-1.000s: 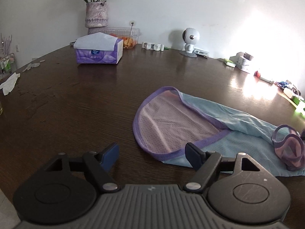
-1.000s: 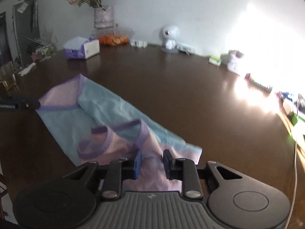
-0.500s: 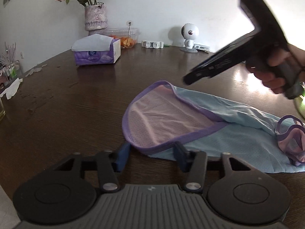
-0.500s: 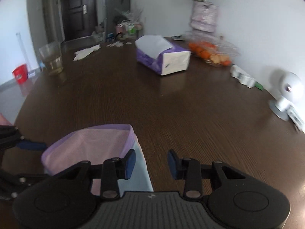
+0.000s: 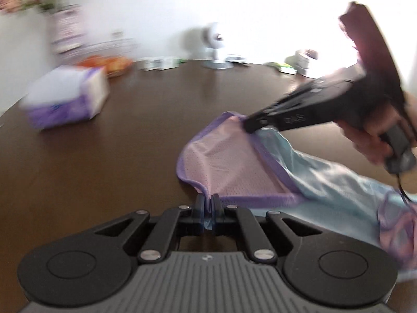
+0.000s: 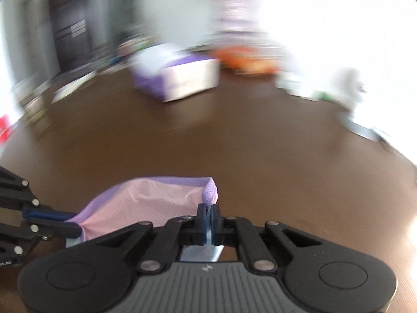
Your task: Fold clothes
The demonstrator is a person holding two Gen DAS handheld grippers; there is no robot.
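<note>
Both tongs now clamped on the garment (image 5: 234,167), a pale blue mesh top with pink lining and purple binding, lying on the dark wooden table (image 5: 117,143). A second ago the left gripper (image 5: 208,203) stood wide, short of the hem; its jaws have just been closing and now sit pinched tight on the purple-bound hem edge directly ahead of them, a sliver of blue cloth showing between the pads. The right gripper (image 6: 208,212) was over the far end of the garment a second ago and narrow but empty; half a second ago it had swung across to the open hem, jaws apart, and they have just been closing. Its jaws are now nipped on the opposite corner of the same hem, binding bunched up just beyond the tips. From the left wrist view the right gripper (image 5: 247,127) reaches in from the right, held by a hand (image 5: 370,140), and the hem stretches between the two grips. The rest of the garment trails off to the right of the left tongs, armhole end on the table. Tissue box (image 5: 67,96) well ahead and left, clear of the work. Judgement: grasp phase done, both hem corners secured; a lift and carry toward the armhole end looks next. Heavy blur in both views.
</note>
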